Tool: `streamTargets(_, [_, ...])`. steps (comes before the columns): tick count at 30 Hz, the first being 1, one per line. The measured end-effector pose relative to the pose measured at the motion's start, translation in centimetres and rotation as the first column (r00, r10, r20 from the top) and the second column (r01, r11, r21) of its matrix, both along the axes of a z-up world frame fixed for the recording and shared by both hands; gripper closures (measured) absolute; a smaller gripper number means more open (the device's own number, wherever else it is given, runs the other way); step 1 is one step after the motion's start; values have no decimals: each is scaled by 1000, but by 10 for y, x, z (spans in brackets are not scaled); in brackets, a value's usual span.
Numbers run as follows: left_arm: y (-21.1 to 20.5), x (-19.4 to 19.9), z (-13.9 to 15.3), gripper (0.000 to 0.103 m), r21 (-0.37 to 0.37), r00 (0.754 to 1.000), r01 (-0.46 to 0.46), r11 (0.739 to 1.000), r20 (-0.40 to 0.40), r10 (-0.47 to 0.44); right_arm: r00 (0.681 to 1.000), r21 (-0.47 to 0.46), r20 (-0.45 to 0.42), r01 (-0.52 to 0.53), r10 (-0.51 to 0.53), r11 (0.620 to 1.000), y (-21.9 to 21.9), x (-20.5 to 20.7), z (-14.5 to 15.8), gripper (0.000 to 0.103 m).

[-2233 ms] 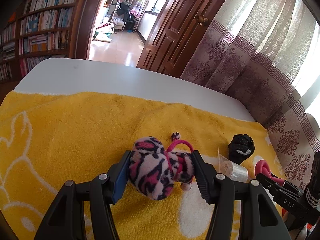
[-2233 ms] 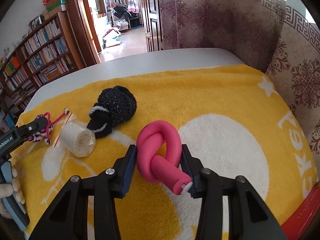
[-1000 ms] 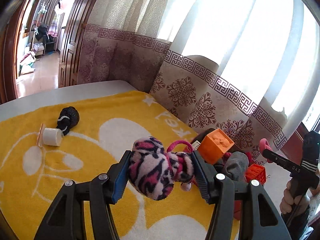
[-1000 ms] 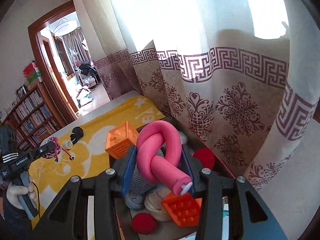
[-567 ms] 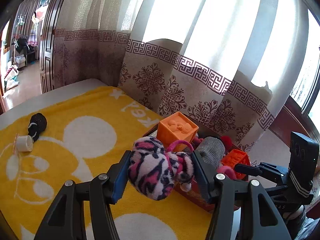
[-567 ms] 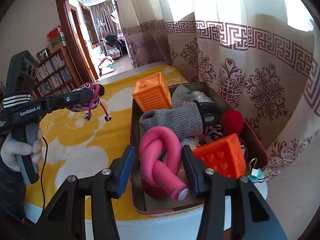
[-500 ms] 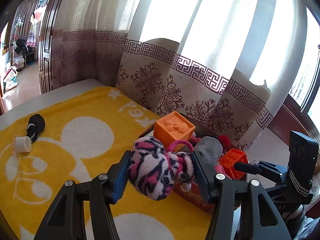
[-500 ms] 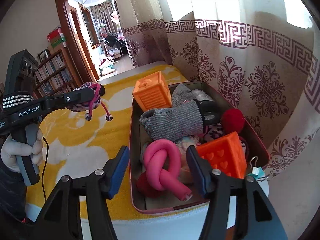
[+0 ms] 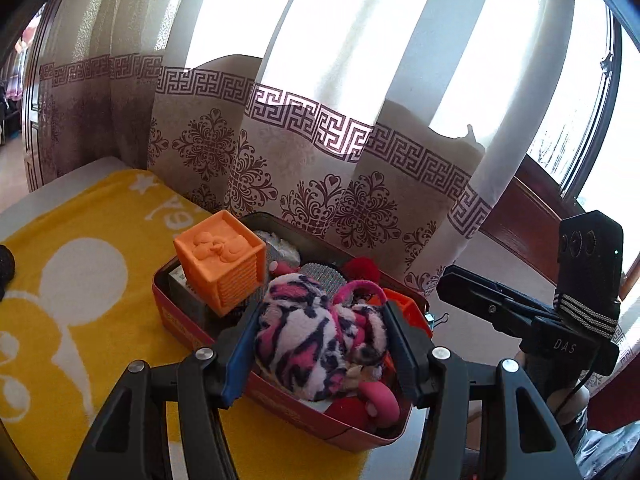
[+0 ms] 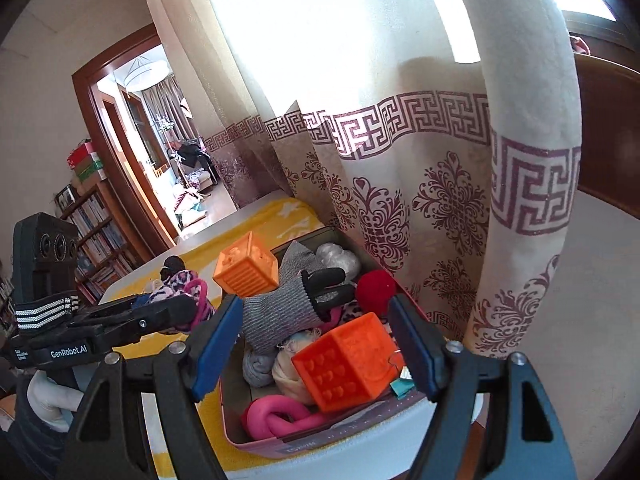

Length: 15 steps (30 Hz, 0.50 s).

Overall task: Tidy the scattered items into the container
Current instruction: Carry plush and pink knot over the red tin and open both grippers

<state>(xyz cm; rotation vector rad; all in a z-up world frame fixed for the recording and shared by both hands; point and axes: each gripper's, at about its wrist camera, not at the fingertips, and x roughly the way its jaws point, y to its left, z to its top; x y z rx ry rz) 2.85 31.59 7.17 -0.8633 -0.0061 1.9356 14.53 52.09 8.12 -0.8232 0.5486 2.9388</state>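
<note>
My left gripper (image 9: 320,340) is shut on a pink, black and white plush hair tie (image 9: 316,336) and holds it over the near end of the red tin (image 9: 172,316). In the right wrist view the plush hair tie (image 10: 180,280) hangs at the tin's left side. My right gripper (image 10: 314,344) hovers above the tin (image 10: 232,420); its jaws are opening and nothing is between them. The knotted pink foam tube (image 10: 280,416) lies loose in the tin's near corner.
The tin holds an orange cube (image 9: 220,264), an orange-red cube (image 10: 348,364), a grey glove (image 10: 280,304), a red ball (image 10: 376,286) and several soft items. A patterned curtain (image 9: 320,160) hangs right behind it. The yellow towel (image 9: 80,280) spreads left, with a black sock (image 9: 6,268) at the edge.
The right jaws opened and the pink tube dropped into the tin. The left gripper carried the plush hair tie across the towel to above the tin.
</note>
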Motion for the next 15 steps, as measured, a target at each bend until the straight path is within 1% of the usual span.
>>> streamTargets(2, [11, 5, -4, 43, -15, 1000, 22, 1000, -6, -22, 1000, -12, -5, 10, -10, 1000, 5, 1, -1, 25])
streamTargets(5, [23, 9, -13, 42, -36, 999, 46, 998, 6, -46, 1000, -20, -5, 8, -8, 1000, 8, 1, -4, 25])
streamTargets(8, [31, 14, -21, 40, -57, 998, 69, 996, 17, -68, 1000, -22, -4, 1, -2, 1000, 8, 0, -6, 25])
streamTargets(9, [33, 15, -23, 39, -63, 997, 77, 995, 21, -76, 1000, -22, -3, 0, 0, 1000, 8, -1, -7, 25])
streamTargets(10, [34, 16, -24, 35, -71, 996, 83, 994, 20, -81, 1000, -23, -2, -1, 1, 1000, 8, -1, -8, 25])
streamTargets(11, [34, 18, -24, 24, -76, 997, 81, 994, 10, -80, 1000, -26, -1, -3, 3, 1000, 8, -2, -8, 25])
streamTargets(12, [33, 21, -23, 22, -74, 997, 78, 994, -8, -79, 1000, -28, -1, -4, 4, 1000, 8, -2, -9, 25])
streamTargets(15, [28, 23, -19, 22, -69, 996, 77, 995, -32, -79, 1000, -27, -2, -4, 4, 1000, 6, -3, -8, 25])
